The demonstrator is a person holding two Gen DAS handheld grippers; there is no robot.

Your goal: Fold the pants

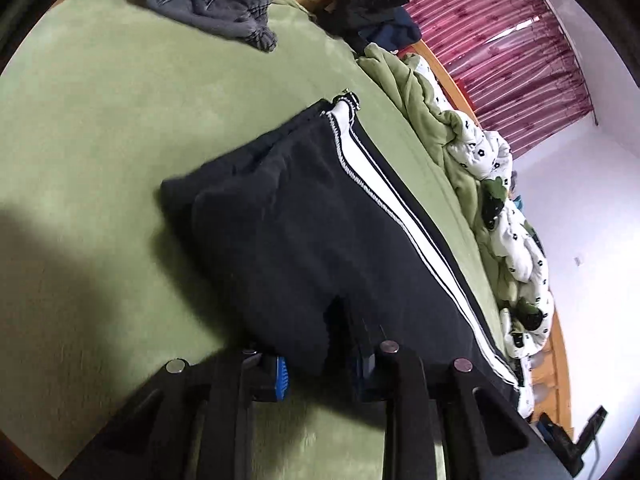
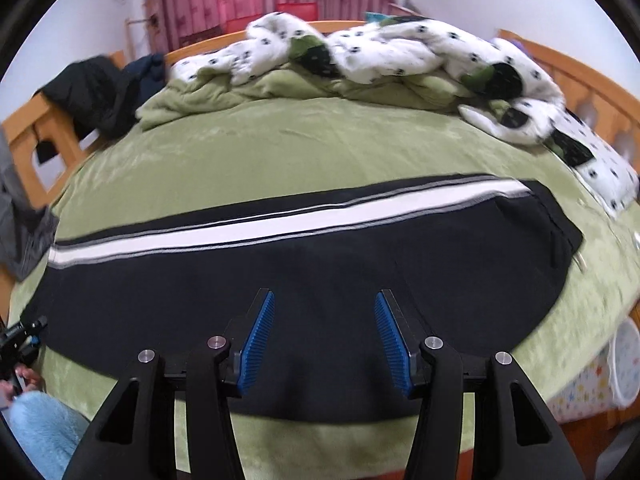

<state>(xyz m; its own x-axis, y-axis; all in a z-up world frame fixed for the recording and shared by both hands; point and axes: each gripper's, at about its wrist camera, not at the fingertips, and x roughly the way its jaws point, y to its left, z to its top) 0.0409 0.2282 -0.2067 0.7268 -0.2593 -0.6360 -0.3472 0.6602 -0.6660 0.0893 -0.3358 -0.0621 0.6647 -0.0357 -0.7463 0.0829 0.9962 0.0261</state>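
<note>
One pair of black pants (image 2: 304, 280) with a white side stripe lies flat on the green bed (image 2: 280, 148), just ahead of both sets of fingers. Left gripper (image 1: 320, 364) looks clamped on a bunched edge; blur and dark cloth hide the pad contact. Right gripper (image 2: 324, 340) hovers above the fabric, fingers apart, holding nothing. Risk: a one-sided pull skews the fold or drags the stripe crooked. Near hem sits hidden under the fingers
</note>
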